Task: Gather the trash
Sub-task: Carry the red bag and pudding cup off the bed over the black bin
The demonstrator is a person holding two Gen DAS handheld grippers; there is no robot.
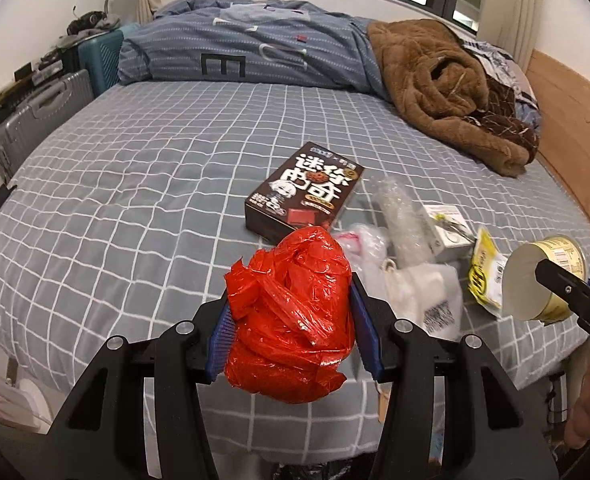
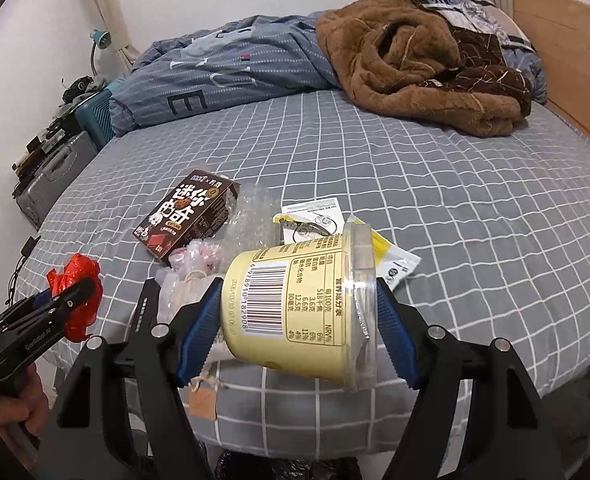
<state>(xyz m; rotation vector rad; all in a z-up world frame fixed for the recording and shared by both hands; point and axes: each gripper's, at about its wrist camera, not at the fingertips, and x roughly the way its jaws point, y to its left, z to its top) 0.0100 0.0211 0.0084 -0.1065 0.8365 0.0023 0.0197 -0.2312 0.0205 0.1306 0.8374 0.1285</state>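
Note:
A crumpled red plastic bag [image 1: 291, 320] hangs above the bed's near edge, pinched between the blue pads of my left gripper [image 1: 291, 300]. From the right wrist view the same bag [image 2: 75, 276] and left gripper [image 2: 79, 292] show at the far left. My right gripper [image 2: 297, 284] is shut on a pale yellow tub [image 2: 295, 308] that lies on its side, barcode up. In the left wrist view the tub [image 1: 535, 280] and right gripper [image 1: 547, 268] sit at the right edge. On the sheet lie a brown snack box [image 1: 307, 196], bubble wrap [image 1: 403, 220], a yellow wrapper [image 1: 483, 276] and white bags [image 1: 427, 292].
The grey checked bed [image 1: 135, 200] fills both views. A blue duvet [image 1: 235, 44] and a brown blanket [image 1: 447, 88] are heaped at the far side. Suitcases [image 1: 35, 120] stand by the left wall, and a wooden headboard [image 1: 567, 120] runs along the right. Something dark and crinkled [image 2: 287, 468] lies below the bed edge.

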